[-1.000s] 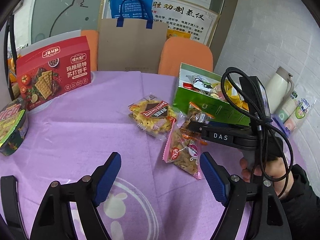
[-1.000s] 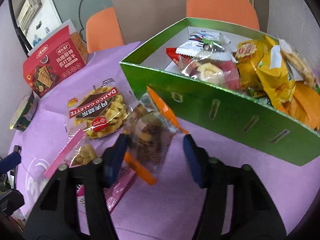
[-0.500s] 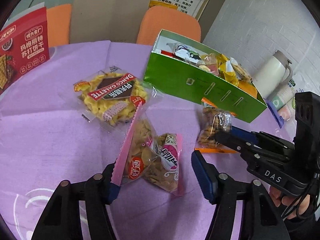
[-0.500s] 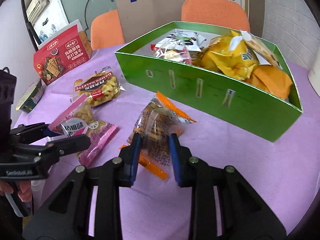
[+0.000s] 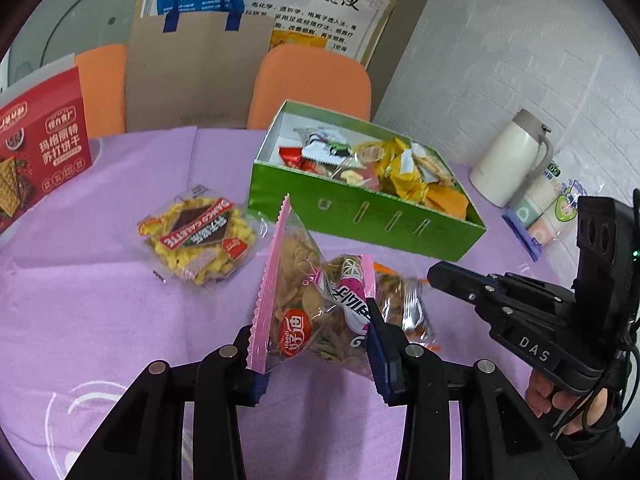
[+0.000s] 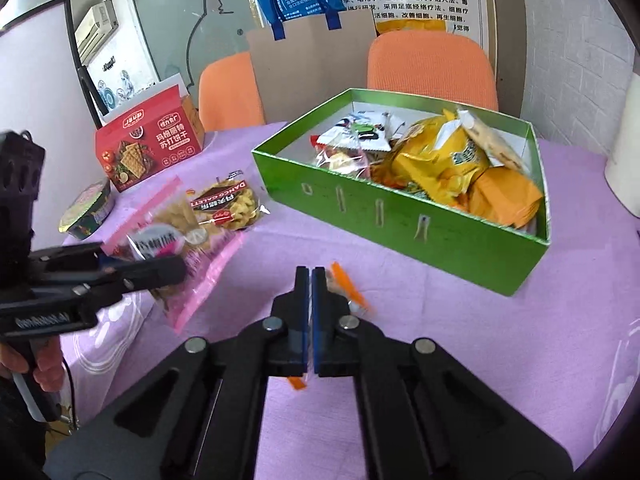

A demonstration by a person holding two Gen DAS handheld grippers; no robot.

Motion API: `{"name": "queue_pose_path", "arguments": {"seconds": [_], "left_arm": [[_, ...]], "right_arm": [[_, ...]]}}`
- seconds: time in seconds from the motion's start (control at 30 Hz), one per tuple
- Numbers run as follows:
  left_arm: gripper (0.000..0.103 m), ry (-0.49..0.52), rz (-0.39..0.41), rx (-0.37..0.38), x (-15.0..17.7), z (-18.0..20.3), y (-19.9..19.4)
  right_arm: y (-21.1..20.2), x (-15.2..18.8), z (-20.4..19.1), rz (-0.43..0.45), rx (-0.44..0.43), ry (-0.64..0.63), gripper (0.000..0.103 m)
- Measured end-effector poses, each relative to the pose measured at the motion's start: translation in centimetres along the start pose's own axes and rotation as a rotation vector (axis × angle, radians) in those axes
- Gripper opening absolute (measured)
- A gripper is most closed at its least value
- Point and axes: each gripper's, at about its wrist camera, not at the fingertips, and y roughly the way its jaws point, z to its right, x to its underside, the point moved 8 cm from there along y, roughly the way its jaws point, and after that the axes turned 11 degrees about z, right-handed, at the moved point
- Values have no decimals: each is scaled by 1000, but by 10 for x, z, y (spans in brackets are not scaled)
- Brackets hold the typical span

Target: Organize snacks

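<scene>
Left claw pinching the pink chip bag by its lower end, lifting it clear of the purple worktop with the sealed edge pointing toward 12 o'clock. Right claw pressed nearly together on the clear orange-edged snack bag, gripping only a thin fold of wrapper, with most of the bag hidden behind the fingers. Sitting at 1 o'clock from both claws: the green box, already crowded with yellow and red packets on its right side. Lying flat on the worktop at 10 o'clock from the left claw: the yellow cookie pack, not yet collected. Standing further back at 9 to 10 o'clock: the red cracker box.

Risking a slip on the right, since so little film is being held and the bag's weight is hanging off to one side. Risking a collision too, both claws working close together and heading, most likely, for the same box. Risking a snag on the box's near wall if the pink bag is carried too low, or a spill over the rim if dropped onto the heaped side rather than the emptier left end
</scene>
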Motion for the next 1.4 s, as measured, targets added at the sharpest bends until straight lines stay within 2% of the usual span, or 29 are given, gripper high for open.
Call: {"name": "queue_pose_path", "arguments": {"seconds": [0.07, 0.13, 0.17, 0.2, 0.5, 0.53, 0.6, 0.77, 0.93, 1.1, 1.3, 1.4], "left_arm": [[41, 7, 25, 3, -10, 4, -7], [41, 13, 41, 4, -14, 7, -13], [41, 15, 42, 4, -15, 9, -13], [41, 14, 41, 4, -15, 10, -13], [41, 12, 7, -33, -1, -1, -15], [41, 11, 2, -37, 1, -3, -15], [41, 10, -7, -43, 5, -7, -14], [41, -10, -9, -32, 1, -11, -12], [41, 27, 30, -14, -25, 1, -15], [41, 58, 89, -3, -69, 18, -7], [41, 32, 125, -25, -112, 15, 31], [41, 19, 113, -38, -121, 9, 54]], "right_arm": [[-1, 3, 3, -8, 14, -15, 6], [0, 10, 7, -19, 34, -4, 30], [1, 14, 9, -30, 39, 10, 50], [3, 17, 11, -36, 38, 33, 56], [36, 43, 9, -141, 4, 161, 59], [37, 43, 9, -129, 0, 158, 57], [38, 45, 8, -134, -7, 142, 43], [29, 40, 11, -124, -18, 149, 38], [1, 4, 13, -21, -44, 143, 38], [-14, -49, 26, 96, 8, 100, 39], [9, -97, 57, 170, 124, 63, 39], [25, -112, 71, 183, 172, 66, 39]]}}
